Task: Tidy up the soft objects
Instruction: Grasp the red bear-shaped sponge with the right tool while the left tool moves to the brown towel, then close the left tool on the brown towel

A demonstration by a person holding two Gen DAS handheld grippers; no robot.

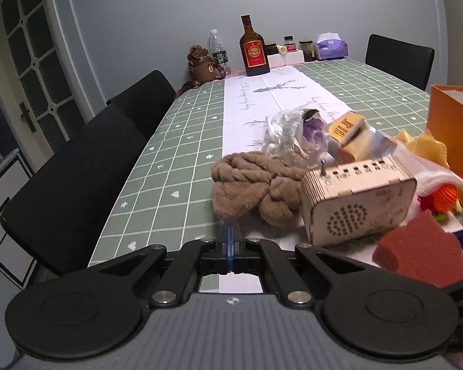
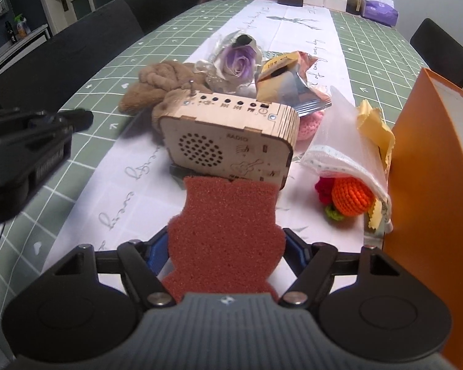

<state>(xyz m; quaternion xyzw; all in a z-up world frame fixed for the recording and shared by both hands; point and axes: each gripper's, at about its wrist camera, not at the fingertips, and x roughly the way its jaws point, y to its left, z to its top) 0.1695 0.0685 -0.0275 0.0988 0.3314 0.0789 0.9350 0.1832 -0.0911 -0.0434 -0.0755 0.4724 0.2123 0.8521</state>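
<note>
My right gripper (image 2: 227,242) is shut on a red-brown sponge (image 2: 228,228), which is held above the white table runner just in front of a wooden radio (image 2: 228,141). The same sponge (image 1: 423,246) shows at the lower right of the left wrist view. My left gripper (image 1: 231,239) is shut with nothing between its blue pads, just short of a brown plush cloth (image 1: 250,182). It (image 2: 85,118) comes in from the left in the right wrist view. A crochet orange fruit (image 2: 352,197) pokes out of a white mesh pouch (image 2: 345,141).
An open orange box (image 2: 432,185) stands at the right. Behind the radio lie a wrapped purple rose (image 2: 237,58), a yellow snack packet (image 2: 281,74), a pink crochet piece (image 2: 308,123) and a yellow cloth (image 2: 373,120). Bottles (image 1: 254,49) line the far edge. Black chairs (image 1: 77,185) stand on the left.
</note>
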